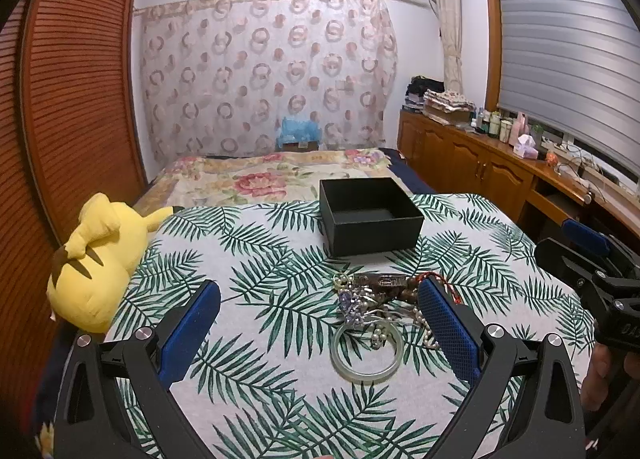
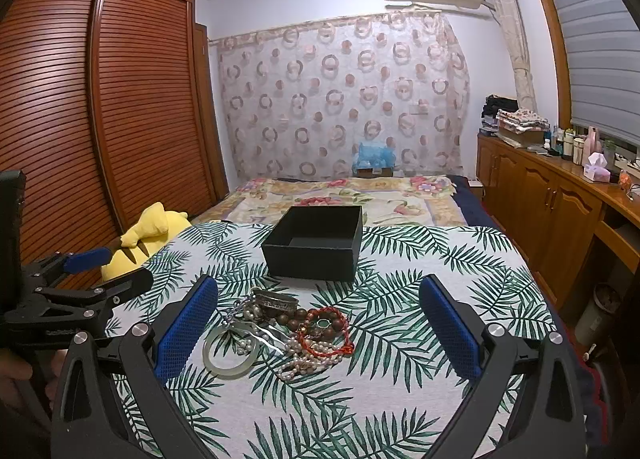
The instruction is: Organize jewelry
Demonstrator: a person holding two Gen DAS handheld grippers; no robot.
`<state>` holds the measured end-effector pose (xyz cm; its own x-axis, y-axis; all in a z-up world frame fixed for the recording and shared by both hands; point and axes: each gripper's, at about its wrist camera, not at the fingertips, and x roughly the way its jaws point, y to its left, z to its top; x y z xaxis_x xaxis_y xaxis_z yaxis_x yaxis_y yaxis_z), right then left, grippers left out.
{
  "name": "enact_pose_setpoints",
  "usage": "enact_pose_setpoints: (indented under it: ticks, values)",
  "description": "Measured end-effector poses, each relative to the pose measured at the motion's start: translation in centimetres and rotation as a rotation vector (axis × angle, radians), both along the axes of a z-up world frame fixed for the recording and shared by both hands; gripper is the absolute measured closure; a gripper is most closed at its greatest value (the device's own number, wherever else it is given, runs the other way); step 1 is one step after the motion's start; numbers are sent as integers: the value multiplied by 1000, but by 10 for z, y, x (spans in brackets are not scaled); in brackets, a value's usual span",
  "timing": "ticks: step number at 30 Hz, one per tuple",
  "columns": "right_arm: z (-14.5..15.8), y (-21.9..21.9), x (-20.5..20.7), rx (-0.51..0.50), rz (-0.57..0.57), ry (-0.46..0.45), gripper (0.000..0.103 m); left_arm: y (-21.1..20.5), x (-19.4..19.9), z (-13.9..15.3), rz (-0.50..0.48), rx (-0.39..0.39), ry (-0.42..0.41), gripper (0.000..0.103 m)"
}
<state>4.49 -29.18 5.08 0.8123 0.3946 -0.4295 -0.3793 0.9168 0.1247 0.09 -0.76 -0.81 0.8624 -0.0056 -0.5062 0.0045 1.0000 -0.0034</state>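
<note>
Jewelry pile (image 2: 288, 335) lying unsorted before black box (image 2: 316, 243); both tongs (image 1: 320, 323) (image 2: 318, 323) hovering wide, nothing gripped; first pick pending, likely the jade bangle (image 2: 231, 353).

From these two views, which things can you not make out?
- Black box floor: both views, its front wall hides most of it.
- Jewelry pile, right part: left wrist view, behind a gripper finger.
- Pearl strands: right wrist view, tangled, count unclear.
- Bottles on the cabinet: too small.
</note>
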Motion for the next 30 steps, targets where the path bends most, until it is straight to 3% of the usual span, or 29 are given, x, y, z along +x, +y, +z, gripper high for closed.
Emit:
enact_pose_setpoints:
  ticks: [10, 17, 22, 30]
  values:
    - [-7, -2, 11, -5, 27, 21, 2, 14, 13, -13, -23, -18, 40, 8]
    - [-19, 7, 25, -16, 113, 40, 3, 26, 19, -24, -32, -40, 85, 8]
    - [-30, 20, 43, -45, 171, 91, 17, 34, 25, -35, -41, -44, 120, 8]
    - [-49, 50, 68, -122, 273, 162, 30, 42, 31, -49, -47, -60, 169, 8]
